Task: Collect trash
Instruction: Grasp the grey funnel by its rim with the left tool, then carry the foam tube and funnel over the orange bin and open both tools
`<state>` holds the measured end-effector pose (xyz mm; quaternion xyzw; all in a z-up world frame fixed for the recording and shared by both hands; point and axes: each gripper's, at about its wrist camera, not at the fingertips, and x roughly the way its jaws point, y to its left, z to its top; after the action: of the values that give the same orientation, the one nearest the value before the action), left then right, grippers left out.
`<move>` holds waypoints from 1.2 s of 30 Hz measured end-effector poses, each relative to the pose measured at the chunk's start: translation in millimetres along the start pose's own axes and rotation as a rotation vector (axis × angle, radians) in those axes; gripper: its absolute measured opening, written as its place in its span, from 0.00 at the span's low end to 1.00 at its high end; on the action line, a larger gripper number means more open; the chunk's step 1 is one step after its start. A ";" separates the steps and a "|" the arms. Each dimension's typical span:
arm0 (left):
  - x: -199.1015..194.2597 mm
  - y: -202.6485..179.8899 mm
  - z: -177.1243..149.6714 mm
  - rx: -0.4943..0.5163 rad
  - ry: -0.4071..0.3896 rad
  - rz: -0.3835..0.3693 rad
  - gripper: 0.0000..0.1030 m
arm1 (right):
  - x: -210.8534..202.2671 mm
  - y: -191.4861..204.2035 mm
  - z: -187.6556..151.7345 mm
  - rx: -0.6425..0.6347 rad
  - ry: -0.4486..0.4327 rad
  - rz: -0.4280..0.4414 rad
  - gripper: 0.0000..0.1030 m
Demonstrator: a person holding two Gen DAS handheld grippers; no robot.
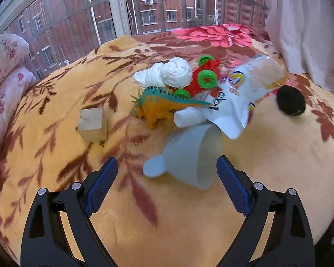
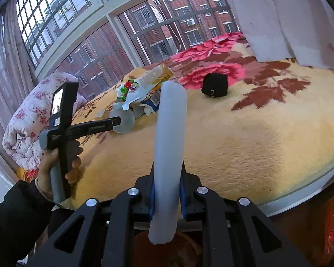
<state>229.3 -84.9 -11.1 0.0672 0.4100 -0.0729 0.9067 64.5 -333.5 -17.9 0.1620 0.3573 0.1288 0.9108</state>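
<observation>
Blue-padded fingers of the left gripper (image 1: 167, 171) stand spread wide at the bottom of the left wrist view, pinching nothing. Between their tips, at about 12 o'clock from them, a pale translucent plastic cup (image 1: 189, 155) lies on its side on the bed (image 1: 278, 155), which is covered by a yellow blanket with brown leaves and red flowers. Whether the right-hand pad touches the cup's rim I cannot tell.

Beyond the cup, toward 12 o'clock, sits a heap of clutter: a white snack bag (image 1: 233, 98) with a clear end, a small white paper roll (image 1: 187, 116) tucked under it, an orange and teal toy dinosaur (image 1: 160, 106), a red toy with green wheels (image 1: 204, 77), and a crumpled white tissue wad (image 1: 171, 73). A wooden block (image 1: 93, 122) rests apart at 10 o'clock from the cup. A black round thing (image 1: 290, 102) lies at 2 o'clock, apart from the bag.

In the right wrist view, the right gripper (image 2: 167, 191) is pressed together on a flattened pale translucent cup (image 2: 169, 155), which stands up toward 12 o'clock out of the jaws. At 9 o'clock a hand (image 2: 55, 169) in a dark sleeve holds the left gripper's handle over the bed's near edge. A folded floral quilt (image 2: 29, 120) lies behind it, by the window.
</observation>
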 end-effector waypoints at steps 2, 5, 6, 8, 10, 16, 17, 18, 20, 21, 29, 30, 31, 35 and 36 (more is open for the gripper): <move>4.8 -1.1 3.2 0.000 0.000 0.002 0.85 | 4.0 -1.1 1.0 0.006 0.001 0.011 0.17; 9.3 -2.9 7.8 0.006 -0.016 0.004 0.63 | 8.0 1.0 2.0 0.006 -0.002 0.021 0.17; 13.1 -4.0 9.0 0.012 -0.004 0.000 0.33 | 10.0 2.5 2.4 0.002 -0.002 0.025 0.17; 28.1 -2.6 10.0 0.000 0.053 0.013 0.13 | 12.7 4.8 2.3 -0.004 -0.002 0.028 0.17; 29.8 2.5 9.1 -0.025 0.046 -0.001 0.12 | 14.8 7.1 1.6 -0.007 0.001 0.034 0.17; -0.7 9.9 -0.7 -0.051 0.002 -0.029 0.12 | 10.9 17.3 -1.4 -0.033 0.001 0.036 0.17; -10.9 10.8 -5.7 -0.048 -0.008 -0.028 0.12 | 9.1 19.7 -1.8 -0.040 0.002 0.038 0.17; -18.1 11.9 -9.2 -0.048 -0.015 -0.028 0.12 | 6.1 23.7 -2.3 -0.049 -0.002 0.042 0.17; -40.7 15.3 -20.5 -0.048 -0.037 -0.011 0.12 | 2.5 28.8 -3.0 -0.058 -0.009 0.051 0.17; -48.4 17.0 -24.2 -0.050 -0.044 -0.004 0.12 | 0.4 33.6 -3.7 -0.067 -0.010 0.057 0.17; -125.4 9.2 -70.5 -0.026 -0.120 0.010 0.12 | -14.8 68.2 -15.6 -0.148 -0.009 0.098 0.17; -134.5 7.2 -77.9 -0.027 -0.124 0.000 0.12 | -16.8 70.6 -16.7 -0.153 -0.010 0.100 0.17; -139.5 6.7 -83.1 -0.027 -0.125 -0.005 0.12 | -20.2 74.5 -19.1 -0.161 -0.007 0.106 0.17; -160.1 0.7 -108.9 -0.029 -0.119 -0.022 0.12 | -32.6 84.8 -27.7 -0.194 -0.005 0.107 0.17; -164.2 -0.9 -115.9 -0.029 -0.117 -0.026 0.12 | -37.7 88.4 -31.7 -0.211 -0.004 0.105 0.17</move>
<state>36.8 -52.0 36.6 0.0444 0.3581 -0.0826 0.9290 5.2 -259.5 17.4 0.0842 0.3308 0.2127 0.9155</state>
